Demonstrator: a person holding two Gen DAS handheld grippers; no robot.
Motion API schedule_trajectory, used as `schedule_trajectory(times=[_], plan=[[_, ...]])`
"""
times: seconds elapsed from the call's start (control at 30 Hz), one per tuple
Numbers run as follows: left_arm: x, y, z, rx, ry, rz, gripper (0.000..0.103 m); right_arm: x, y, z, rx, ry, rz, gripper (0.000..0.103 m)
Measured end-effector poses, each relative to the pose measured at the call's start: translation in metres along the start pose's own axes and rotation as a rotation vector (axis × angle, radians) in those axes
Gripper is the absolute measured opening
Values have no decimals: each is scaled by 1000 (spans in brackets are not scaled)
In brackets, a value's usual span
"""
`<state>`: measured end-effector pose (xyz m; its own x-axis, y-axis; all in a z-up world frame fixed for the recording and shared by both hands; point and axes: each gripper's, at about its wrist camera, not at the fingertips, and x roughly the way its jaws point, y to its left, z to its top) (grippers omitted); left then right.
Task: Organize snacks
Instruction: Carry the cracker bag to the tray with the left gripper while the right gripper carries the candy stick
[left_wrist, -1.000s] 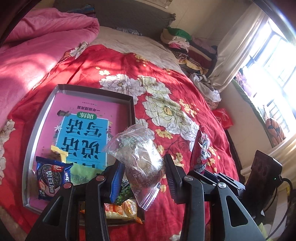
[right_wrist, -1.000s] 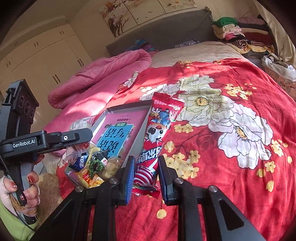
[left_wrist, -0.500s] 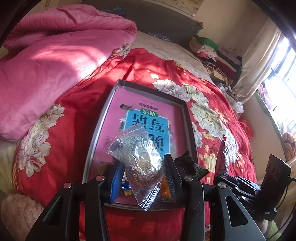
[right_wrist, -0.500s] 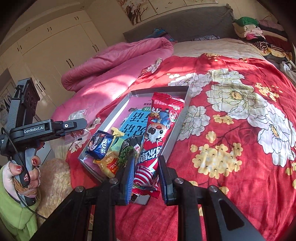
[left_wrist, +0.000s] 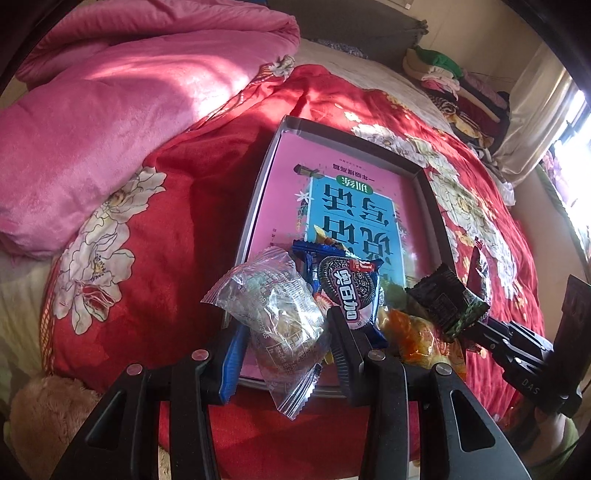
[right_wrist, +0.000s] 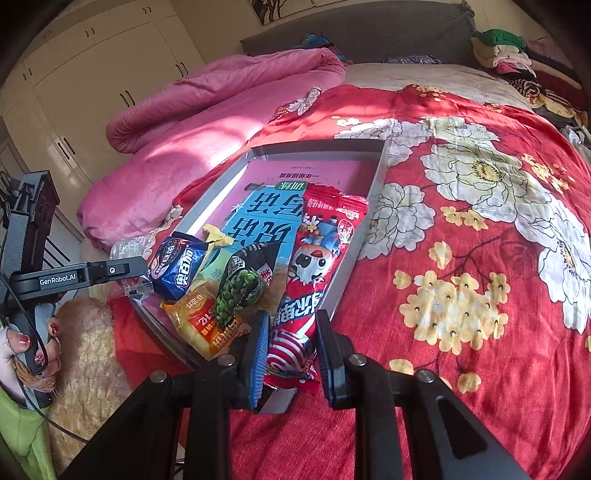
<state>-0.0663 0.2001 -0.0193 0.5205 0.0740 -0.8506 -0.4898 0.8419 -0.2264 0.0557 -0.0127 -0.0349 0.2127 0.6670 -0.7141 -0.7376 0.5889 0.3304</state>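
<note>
Clear-wrapped pastry pinched in left gripper, red snack pack clamped in right gripper, both poised over tray near its 6 o'clock snack pile, likely for drop-off.

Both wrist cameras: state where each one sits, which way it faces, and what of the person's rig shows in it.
Left wrist: on the left gripper, looking along its fingers over the tray; it grips a clear-wrapped pastry; the right gripper shows at right.
Right wrist: on the right gripper, facing the tray's near corner; it grips a red snack bag; the left gripper and hand show at left.
Shared: tray, Oreo pack, pink quilt.
</note>
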Motion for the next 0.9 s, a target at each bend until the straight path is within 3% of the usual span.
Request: schedule_trajectory(times=[0.8,0.9], plan=[[11,-3,0,14,2,-22,44,12,13,2,-26,-2,11,26],[11,-5,0,19,0,-29,45,7,12,3,-29,-16,4,32]])
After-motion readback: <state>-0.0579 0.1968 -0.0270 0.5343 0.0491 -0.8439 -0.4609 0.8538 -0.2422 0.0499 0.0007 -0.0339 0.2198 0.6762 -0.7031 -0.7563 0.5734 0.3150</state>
